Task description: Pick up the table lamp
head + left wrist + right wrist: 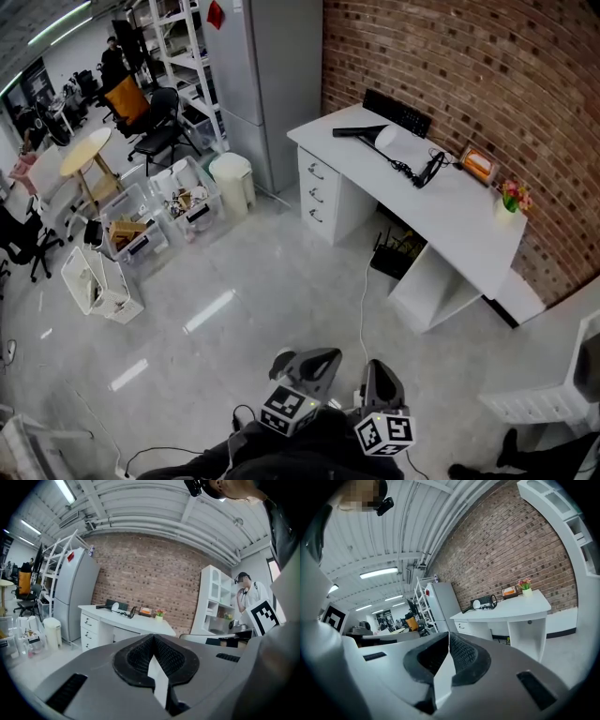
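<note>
Nearest, at six o'clock, two grippers sit side by side: the left gripper (317,361) and the right gripper (380,373), each with jaws pressed together on nothing. I'd say the approach has barely begun. Well apart, at one o'clock, one white desk (450,220) carries one table lamp (392,142) lying on its side, one orange box (478,165), one flower pot (511,200) and one keyboard (397,112). The next move calls for walking closer and opening a gripper.

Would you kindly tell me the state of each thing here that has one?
Left gripper: shut, empty.
Right gripper: shut, empty.
Table lamp: lying on the desk, not held.
Drawers: shut.
Flower pot: upright on the desk.
Bin: lid on.
</note>
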